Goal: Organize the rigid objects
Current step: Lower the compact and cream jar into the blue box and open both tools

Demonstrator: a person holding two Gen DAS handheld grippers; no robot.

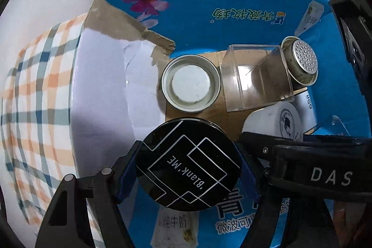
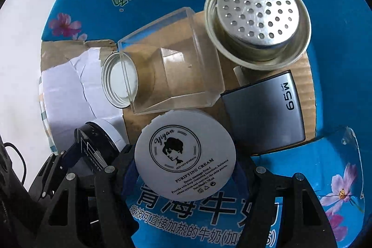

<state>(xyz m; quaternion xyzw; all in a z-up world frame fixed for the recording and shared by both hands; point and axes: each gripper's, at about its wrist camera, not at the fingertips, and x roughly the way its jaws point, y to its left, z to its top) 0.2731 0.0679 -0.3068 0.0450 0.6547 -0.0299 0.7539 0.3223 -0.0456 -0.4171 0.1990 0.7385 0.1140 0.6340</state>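
My left gripper (image 1: 188, 166) is shut on a round black jar (image 1: 187, 164) with white line art and "Blank ME" on its lid, held over the near part of the blue cardboard box (image 1: 209, 4). My right gripper (image 2: 184, 166) is shut on a round white cream jar (image 2: 185, 155) labelled "Purifying Cream", also over the box. The white jar also shows in the left wrist view (image 1: 276, 120), and the black jar in the right wrist view (image 2: 93, 150). The two grippers are side by side, left one to the left.
On the box floor lie a white screw lid (image 1: 190, 83), a clear plastic cube (image 1: 255, 76), a perforated metal strainer cup (image 2: 258, 20) and a grey 65W charger (image 2: 265, 115). A plaid cloth (image 1: 34, 97) covers the surface left of the box.
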